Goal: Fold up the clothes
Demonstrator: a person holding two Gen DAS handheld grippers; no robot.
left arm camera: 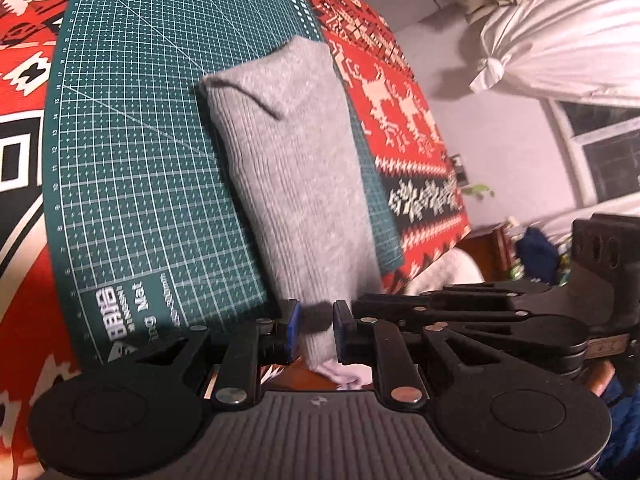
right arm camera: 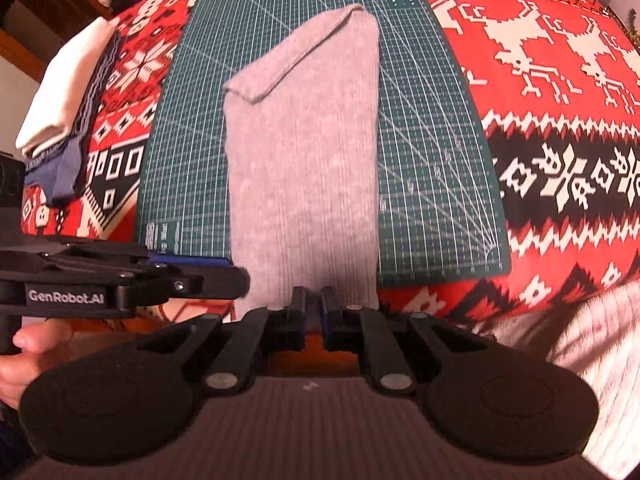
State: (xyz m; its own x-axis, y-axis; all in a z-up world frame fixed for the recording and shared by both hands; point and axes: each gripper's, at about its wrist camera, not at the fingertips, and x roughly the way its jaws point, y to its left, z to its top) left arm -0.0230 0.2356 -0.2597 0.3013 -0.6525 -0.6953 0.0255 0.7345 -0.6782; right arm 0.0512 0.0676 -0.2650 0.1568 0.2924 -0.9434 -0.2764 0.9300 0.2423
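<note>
A grey ribbed knit garment [left arm camera: 288, 168] [right arm camera: 304, 152], folded into a long strip, lies on a green cutting mat [left arm camera: 140, 140] [right arm camera: 432, 160]. Its far end is turned over in a slanted flap. My left gripper [left arm camera: 316, 330] is shut on the strip's near left corner, with grey cloth pinched between the blue pads. In the right wrist view that left gripper [right arm camera: 236, 276] comes in from the left, touching the same corner. My right gripper [right arm camera: 313, 308] is shut on the near edge, its fingers almost together. The near edge hangs just past the mat's front.
A red, white and black patterned cloth [left arm camera: 400, 120] [right arm camera: 560, 120] covers the table under the mat. A stack of folded white and blue clothes [right arm camera: 60, 112] sits at the table's left edge. A person's hand [right arm camera: 24, 352] holds the left gripper. A window [left arm camera: 600, 152] lies beyond the table.
</note>
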